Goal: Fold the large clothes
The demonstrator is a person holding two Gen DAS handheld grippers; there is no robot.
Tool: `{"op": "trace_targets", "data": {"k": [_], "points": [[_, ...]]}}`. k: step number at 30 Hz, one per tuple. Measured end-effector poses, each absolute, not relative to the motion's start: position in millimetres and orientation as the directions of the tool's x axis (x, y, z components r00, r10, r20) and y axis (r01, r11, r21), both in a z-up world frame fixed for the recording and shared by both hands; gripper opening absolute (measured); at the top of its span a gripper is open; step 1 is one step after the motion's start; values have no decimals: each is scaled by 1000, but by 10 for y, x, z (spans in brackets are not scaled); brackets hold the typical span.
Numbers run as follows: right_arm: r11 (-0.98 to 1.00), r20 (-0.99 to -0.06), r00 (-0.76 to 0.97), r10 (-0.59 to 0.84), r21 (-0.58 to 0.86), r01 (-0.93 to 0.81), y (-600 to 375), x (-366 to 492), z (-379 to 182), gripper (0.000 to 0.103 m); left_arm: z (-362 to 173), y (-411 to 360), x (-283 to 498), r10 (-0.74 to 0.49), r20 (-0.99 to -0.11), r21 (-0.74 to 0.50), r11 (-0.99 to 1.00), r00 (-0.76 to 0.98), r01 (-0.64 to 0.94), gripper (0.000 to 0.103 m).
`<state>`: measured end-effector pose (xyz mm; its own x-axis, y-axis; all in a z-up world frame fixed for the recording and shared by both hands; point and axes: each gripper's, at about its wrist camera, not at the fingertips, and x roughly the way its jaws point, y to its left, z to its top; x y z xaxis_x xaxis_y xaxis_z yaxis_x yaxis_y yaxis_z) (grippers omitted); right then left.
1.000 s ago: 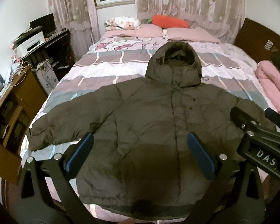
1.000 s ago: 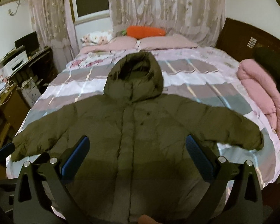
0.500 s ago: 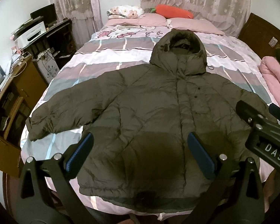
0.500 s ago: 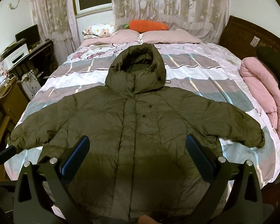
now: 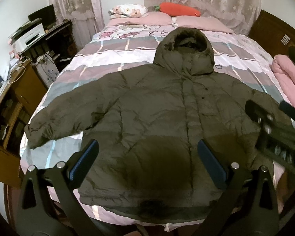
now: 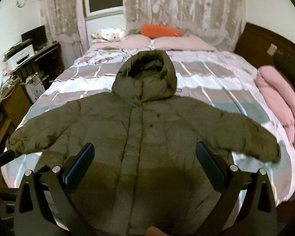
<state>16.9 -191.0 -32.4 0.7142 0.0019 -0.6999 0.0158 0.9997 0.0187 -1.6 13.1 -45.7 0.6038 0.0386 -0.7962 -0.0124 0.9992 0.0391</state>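
A large olive-green hooded puffer jacket (image 5: 157,118) lies flat and face up on the bed, sleeves spread, hood toward the pillows. It also shows in the right wrist view (image 6: 139,129). My left gripper (image 5: 147,162) hangs open and empty above the jacket's lower left half. My right gripper (image 6: 144,163) hangs open and empty above the lower middle of the jacket. The right gripper's body (image 5: 275,135) shows at the right edge of the left wrist view, over the right sleeve.
The bed (image 5: 100,59) has a striped pink and grey cover, pink pillows and an orange carrot cushion (image 5: 179,8) at the head. A rolled pink blanket (image 6: 279,106) lies at the right. A wooden desk (image 5: 11,98) with a printer stands left.
Both grippers have tilted and pulled back a little, so the jacket sits lower and more fully in view. The jacket has not moved and both grippers stay open.
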Motion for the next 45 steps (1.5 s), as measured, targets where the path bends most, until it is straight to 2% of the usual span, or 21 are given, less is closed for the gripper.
{"op": "trace_targets", "data": {"k": [3, 8, 10, 13, 15, 18, 20, 22, 25, 26, 27, 28, 30, 32, 35, 38, 42, 45], "points": [[985, -771, 636, 10, 116, 126, -2491, 482, -518, 102, -530, 62, -13, 5, -809, 24, 999, 587, 24, 101], [914, -890, 449, -73, 121, 388, -3884, 992, -807, 102, -586, -75, -3, -30, -823, 34, 994, 567, 103, 101], [891, -919, 375, -120, 67, 450, -4502, 1132, -913, 102, -577, -93, -10, -32, -813, 48, 991, 581, 122, 101], [801, -919, 252, -303, -102, 590, -5548, 1106, -1124, 102, -647, -105, 48, -77, -823, 1, 991, 563, 137, 101], [722, -947, 205, -246, -37, 691, -6073, 940, -1315, 102, -664, -104, 75, -145, -822, -72, 986, 551, 152, 101], [458, -958, 274, 86, 282, 843, -6823, 473, -1820, 102, -657, -165, 126, -188, -803, -124, 981, 566, 150, 101], [318, -929, 312, 197, 362, 876, -7013, 240, -2071, 102, -687, -271, 177, -194, -806, -125, 979, 560, 160, 101], [223, -889, 363, 281, 428, 876, -7130, 59, -2288, 102, -740, -373, 210, -204, -818, -125, 976, 538, 180, 101], [142, -868, 419, 267, 466, 873, -7248, -121, -2380, 102, -799, -473, 210, -211, -830, -119, 971, 517, 206, 101], [122, -866, 438, 242, 475, 872, -7282, -176, -2376, 95, -803, -486, 206, -206, -831, -112, 972, 516, 208, 101], [117, -865, 450, 223, 482, 868, -7290, -212, -2356, 73, -811, -499, 206, -198, -833, -103, 973, 516, 206, 101], [120, -860, 463, 213, 493, 861, -7280, -231, -2330, 60, -809, -489, 195, -196, -834, -102, 974, 516, 205, 101], [136, -842, 509, 181, 534, 835, -7273, -220, -2236, 12, -800, -467, 209, -195, -834, -107, 975, 515, 196, 101], [171, -814, 569, 117, 581, 796, -7293, -173, -2050, 7, -787, -427, 208, -198, -832, -117, 976, 517, 186, 101], [275, -761, 648, 22, 628, 728, -7173, -96, -1566, 5, -778, -376, 204, -199, -831, -126, 977, 520, 173, 101], [427, -655, 755, 34, 693, 581, -6794, 164, -976, 4, -766, -314, 185, -196, -829, -130, 979, 523, 159, 101], [628, -543, 797, 263, 724, 285, -5760, 389, -375, 4, -756, -196, 197, -197, -828, -155, 980, 525, 122, 101], [724, -549, 697, 461, 687, 62, -4751, 484, -263, 4, -749, -114, 197, -196, -830, -169, 981, 523, 99, 101]]}}
